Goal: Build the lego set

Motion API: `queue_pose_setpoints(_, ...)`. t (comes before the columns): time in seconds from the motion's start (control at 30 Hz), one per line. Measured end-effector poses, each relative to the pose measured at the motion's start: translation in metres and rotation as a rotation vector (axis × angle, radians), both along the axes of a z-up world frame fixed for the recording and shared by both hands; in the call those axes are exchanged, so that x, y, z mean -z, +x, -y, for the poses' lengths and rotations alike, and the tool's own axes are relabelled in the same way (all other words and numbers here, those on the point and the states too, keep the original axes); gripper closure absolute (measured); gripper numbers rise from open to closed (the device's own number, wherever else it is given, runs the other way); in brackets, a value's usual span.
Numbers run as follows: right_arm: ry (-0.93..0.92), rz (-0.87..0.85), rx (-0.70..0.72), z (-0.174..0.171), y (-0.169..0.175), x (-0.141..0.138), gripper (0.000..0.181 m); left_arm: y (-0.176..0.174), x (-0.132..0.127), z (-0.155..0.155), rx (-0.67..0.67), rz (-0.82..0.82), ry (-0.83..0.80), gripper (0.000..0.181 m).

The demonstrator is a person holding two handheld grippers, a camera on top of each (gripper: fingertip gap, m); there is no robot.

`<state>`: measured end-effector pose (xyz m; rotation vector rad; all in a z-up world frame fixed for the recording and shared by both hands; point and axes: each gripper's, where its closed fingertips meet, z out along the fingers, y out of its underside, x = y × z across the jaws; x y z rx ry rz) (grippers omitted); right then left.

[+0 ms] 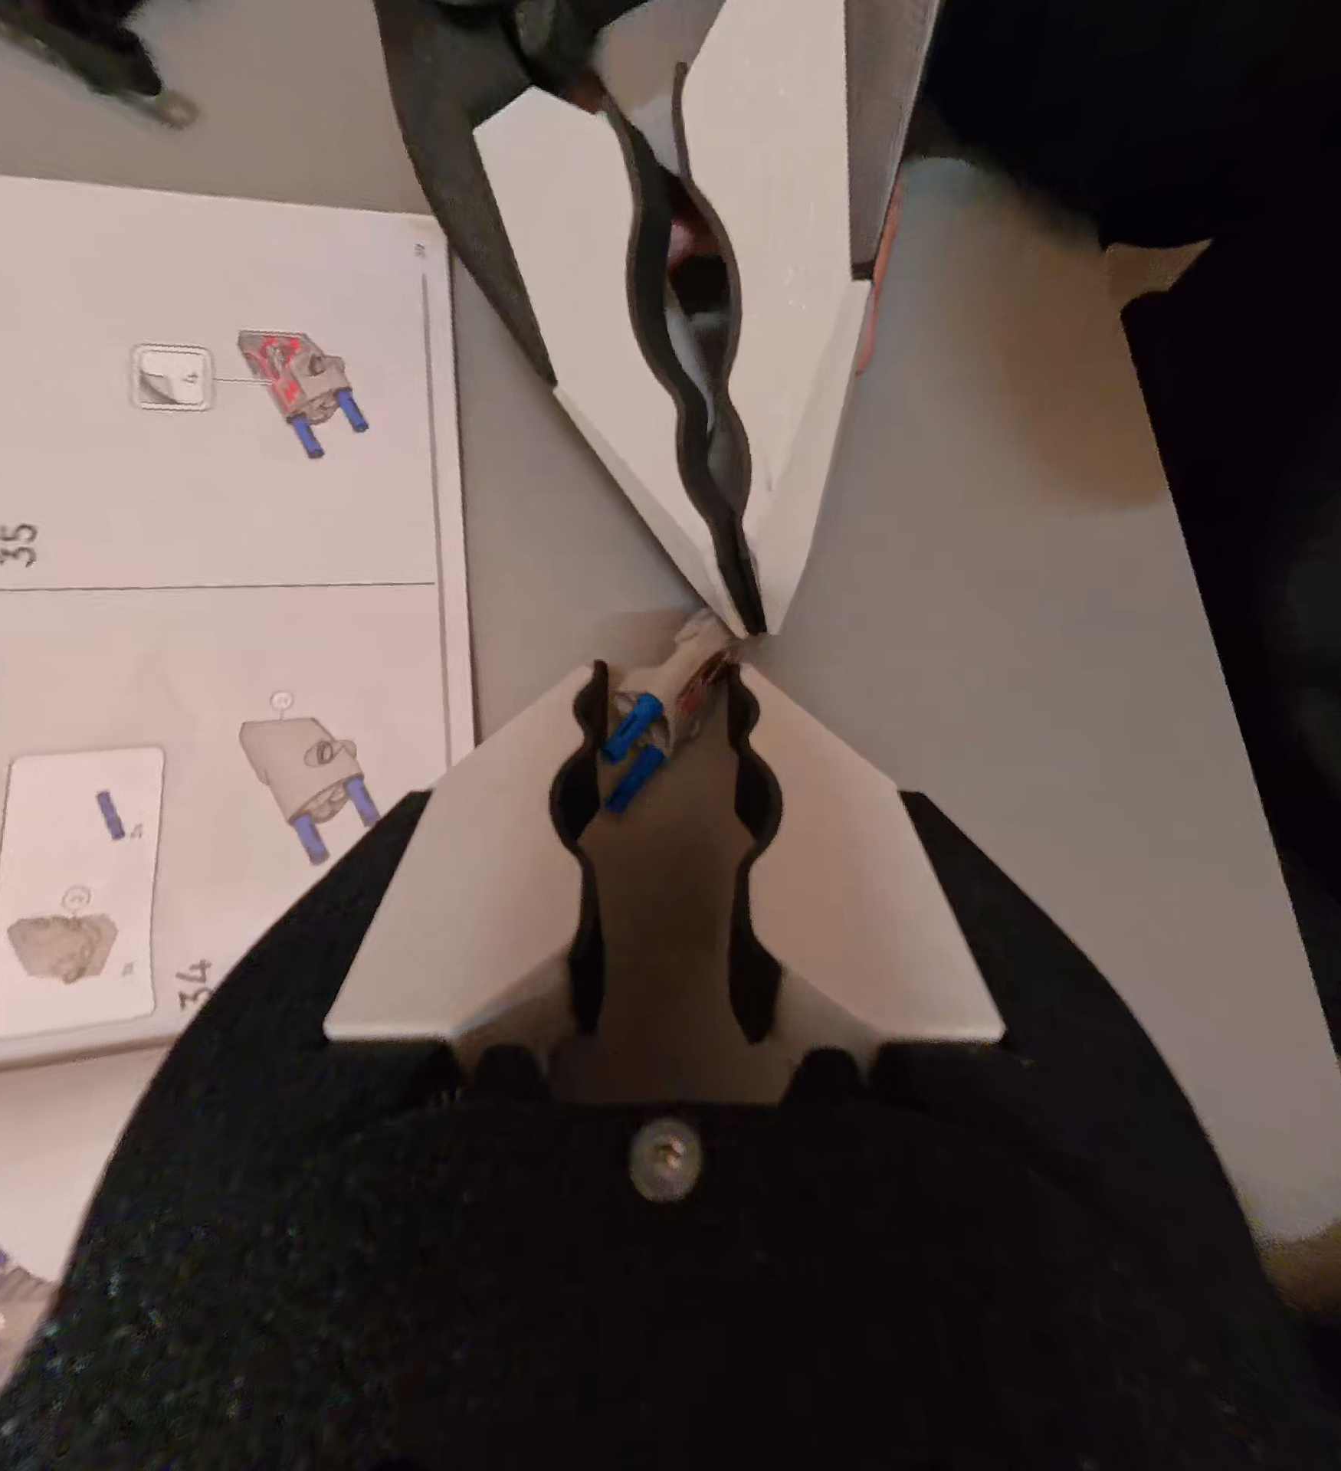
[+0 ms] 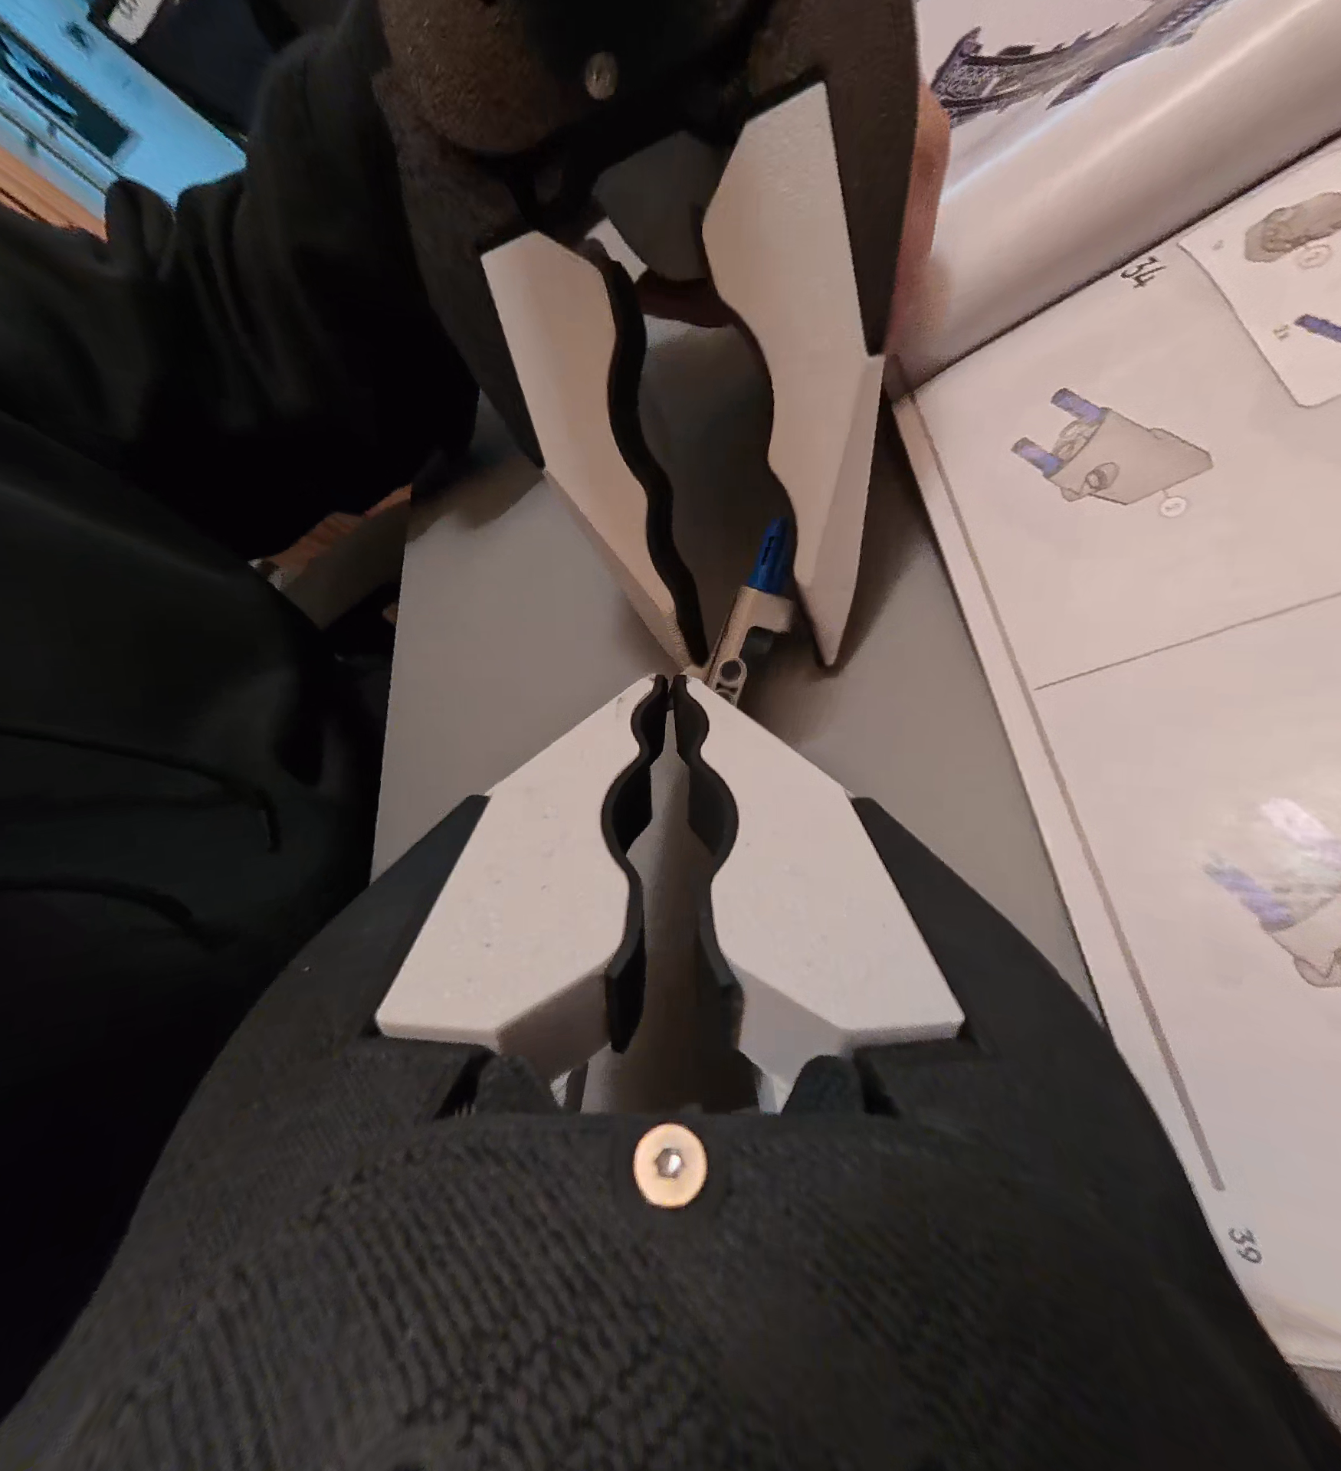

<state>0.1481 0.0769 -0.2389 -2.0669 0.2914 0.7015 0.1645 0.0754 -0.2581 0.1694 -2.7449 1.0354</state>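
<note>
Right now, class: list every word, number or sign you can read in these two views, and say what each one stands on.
I do not copy out writing; here is where it stands.
White paper instruction booklet: large dark printed figures beside the step drawings, one in the page corner.
Its small part boxes: marks too small to read.
Grey lego piece with blue pins: none legible.

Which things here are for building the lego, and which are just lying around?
For the job:
grey piece with blue pins, held in the left gripper
right gripper, shut, tips beside the piece
instruction booklet, open on the table

Just lying about:
blurred dark thing beyond the booklet
screen in the background
</note>
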Motion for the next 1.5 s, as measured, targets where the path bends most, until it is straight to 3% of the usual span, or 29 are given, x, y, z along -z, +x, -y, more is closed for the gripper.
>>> queue_pose_setpoints(0.03,-0.003,0.011,-0.008,0.0,-0.001,0.0,0.181,-0.002,0.001,0.0,0.02,-0.011,0.014,0.157)
queue_pose_setpoints(0.2,0.011,0.035,0.025,0.001,0.007,-0.002,0.176,-0.007,-0.003,0.001,0.091,0.035,-0.01,0.162)
queue_pose_setpoints(0.4,0.04,0.026,0.072,0.007,0.019,-0.007,0.173,-0.007,-0.003,0.0,0.061,0.008,-0.052,0.166)
queue_pose_setpoints(0.6,0.072,0.011,0.109,0.011,0.027,-0.012,0.165,-0.003,-0.005,-0.005,-0.054,-0.059,-0.111,0.166)
queue_pose_setpoints(0.8,0.156,0.039,0.175,0.01,0.038,-0.025,0.143,0.015,-0.04,-0.009,-0.259,-0.099,-0.374,0.166)
queue_pose_setpoints(1.1,0.426,0.176,0.271,-0.007,0.046,-0.067,0.151,0.029,-0.068,-0.016,-0.388,-0.067,-0.61,0.166)
queue_pose_setpoints(1.23,0.453,0.172,0.286,-0.008,0.047,-0.071,0.159,0.03,-0.076,-0.015,-0.381,-0.031,-0.659,0.166)
queue_pose_setpoints(1.5,0.479,0.103,0.272,-0.012,0.042,-0.073,0.156,0.028,-0.085,-0.013,-0.343,0.09,-0.681,0.167)
